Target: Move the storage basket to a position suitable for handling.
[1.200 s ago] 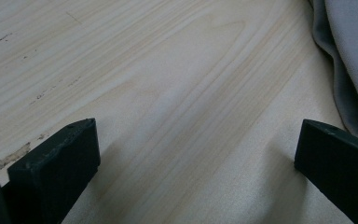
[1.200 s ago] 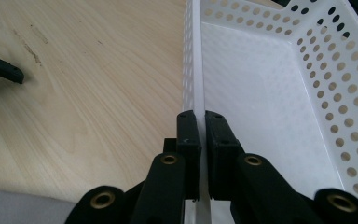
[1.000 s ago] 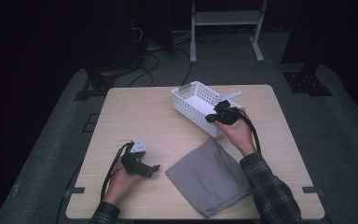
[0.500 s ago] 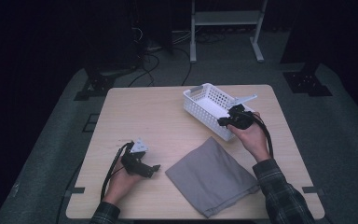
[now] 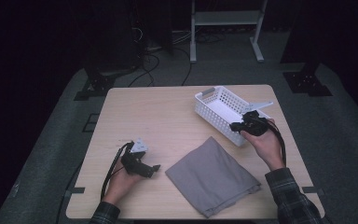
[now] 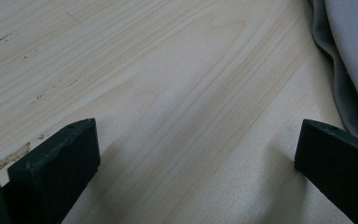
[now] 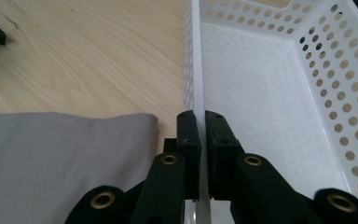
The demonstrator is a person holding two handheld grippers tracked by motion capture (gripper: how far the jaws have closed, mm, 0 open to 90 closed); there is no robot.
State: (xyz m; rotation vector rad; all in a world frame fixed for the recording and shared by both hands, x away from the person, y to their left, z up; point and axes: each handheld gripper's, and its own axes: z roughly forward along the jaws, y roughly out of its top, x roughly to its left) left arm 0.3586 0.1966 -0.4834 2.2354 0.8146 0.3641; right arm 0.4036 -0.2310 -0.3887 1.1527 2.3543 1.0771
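A white perforated basket (image 5: pixel 216 108) sits at the table's right rear, and it is empty inside (image 7: pixel 270 107). My right gripper (image 5: pixel 237 125) is shut on the rim of its near long wall (image 7: pixel 197 70), one jaw on each side of that rim. A folded grey cloth (image 5: pixel 212 176) lies flat near the front of the table, just left of the basket wall in the right gripper view (image 7: pixel 51 158). My left gripper (image 5: pixel 154 168) rests low on the wood at the front left. It stands open with bare table between its jaws and the cloth's edge (image 6: pixel 349 60) beside one jaw.
The light wooden table (image 5: pixel 158 116) has bare wood across its left and middle. A white metal stand (image 5: pixel 223 18) and cables stand on the dark floor behind the table. A small white flap (image 5: pixel 261 105) sticks out at the basket's far right corner.
My right gripper has dragged the basket to the right across the table, holding its rim. The left gripper and the cloth have stayed put.
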